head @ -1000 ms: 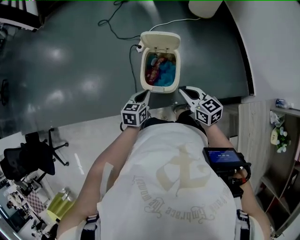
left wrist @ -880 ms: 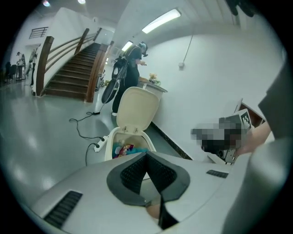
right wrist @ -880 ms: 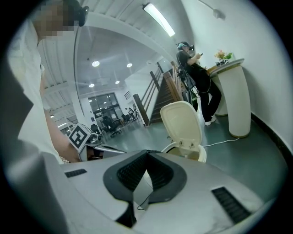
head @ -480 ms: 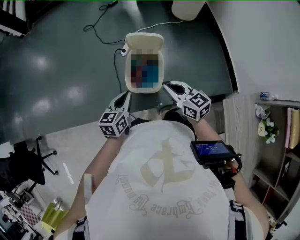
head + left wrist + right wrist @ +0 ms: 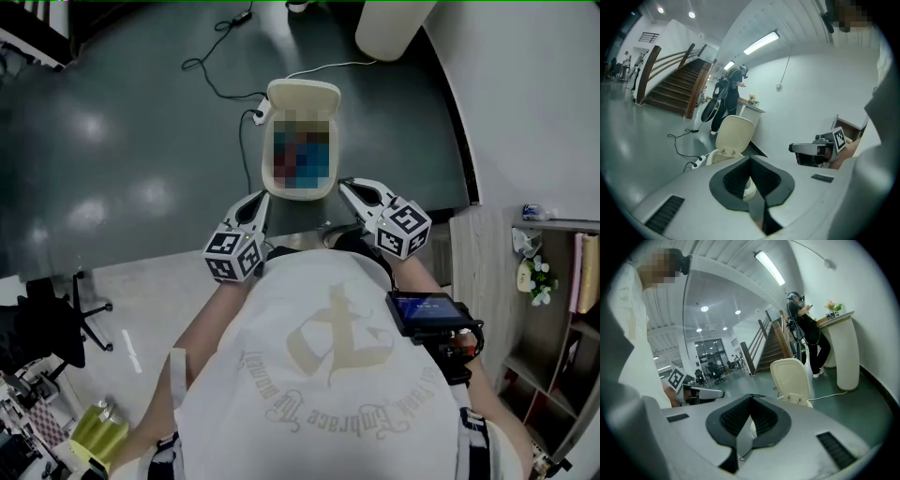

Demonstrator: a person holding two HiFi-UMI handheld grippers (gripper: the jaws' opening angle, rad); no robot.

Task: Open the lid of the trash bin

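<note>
The cream trash bin [image 5: 300, 186] stands on the dark floor ahead of me, and its lid [image 5: 303, 96] is tipped up and back, open. The contents are hidden by a mosaic patch. My left gripper [image 5: 260, 200] hovers by the bin's near left corner and my right gripper [image 5: 350, 188] by its near right corner. Both are shut with nothing between the jaws and touch nothing. In the left gripper view the upright lid [image 5: 735, 133] rises beyond the shut left gripper [image 5: 750, 158]. The right gripper view shows the lid [image 5: 791, 378] past the shut right gripper [image 5: 750, 396].
A power strip with a black cable [image 5: 257, 114] lies left of the bin. A white pedestal [image 5: 392, 24] stands behind it by the wall. A wooden shelf [image 5: 544, 281] is at the right, an office chair [image 5: 47, 328] at the left. A person [image 5: 731, 95] stands by a counter.
The head view has shifted a little. The lid stays open, and both grippers hold near the bin's front corners, still shut.
</note>
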